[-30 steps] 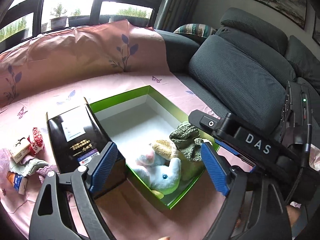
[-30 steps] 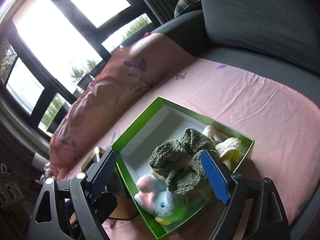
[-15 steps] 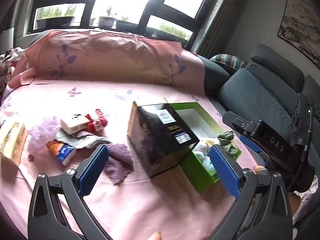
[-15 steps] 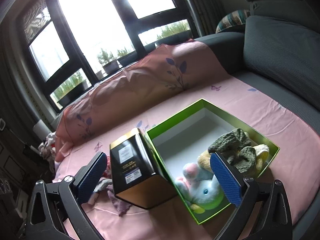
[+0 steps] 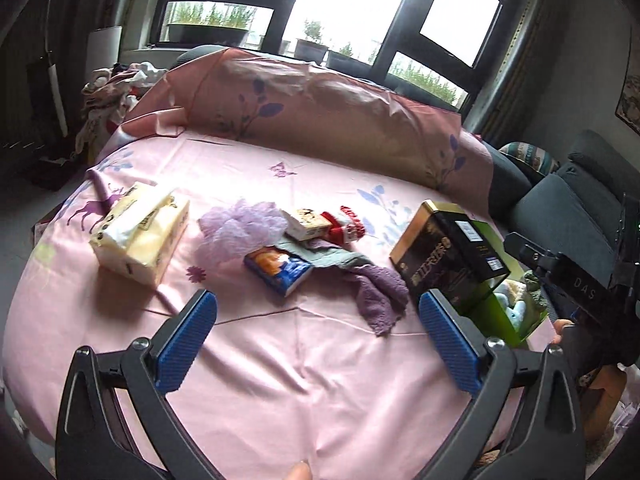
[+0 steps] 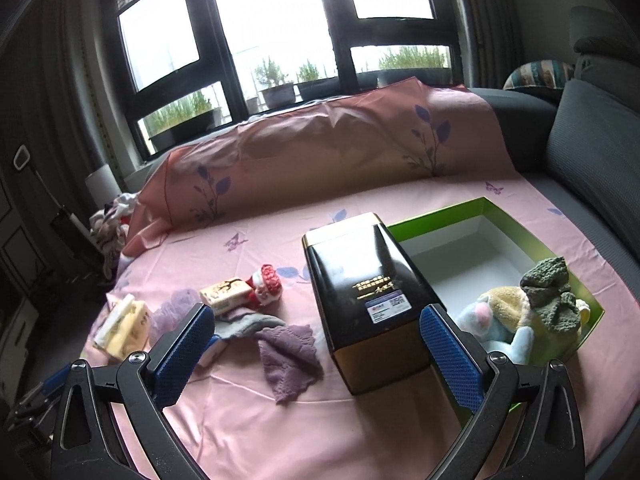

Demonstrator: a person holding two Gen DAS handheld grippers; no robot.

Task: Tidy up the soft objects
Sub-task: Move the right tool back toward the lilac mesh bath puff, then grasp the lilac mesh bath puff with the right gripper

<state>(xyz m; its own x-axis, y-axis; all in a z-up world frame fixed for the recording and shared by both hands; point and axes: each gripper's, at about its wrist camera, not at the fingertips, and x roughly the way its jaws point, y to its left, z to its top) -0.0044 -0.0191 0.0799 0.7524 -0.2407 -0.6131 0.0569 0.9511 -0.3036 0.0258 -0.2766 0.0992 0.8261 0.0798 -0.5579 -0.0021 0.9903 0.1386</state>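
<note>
A: Lying at the far left of the pink printed bedsheet (image 5: 320, 380), a cream tissue pack (image 5: 140, 232) sits apart from a lilac mesh bath pouf (image 5: 240, 228), a blue-and-orange packet (image 5: 278, 270) and a purple knitted cloth (image 5: 378, 292).

B: And right of those?

A: A black-and-gold rectangular tin (image 6: 372, 304) stands touching the left wall of an open green cardboard box (image 6: 500, 216). Inside the box, at its near right end, a pale blue-and-pink plush toy (image 6: 492, 328) lies against a grey-green knitted piece (image 6: 550, 300).

B: The grippers?

A: The left gripper (image 5: 316, 336) hangs over bare sheet, blue pads spread wide, nothing between them. The right gripper (image 6: 316, 356) is likewise released and empty, framing the tin's near end.
</note>
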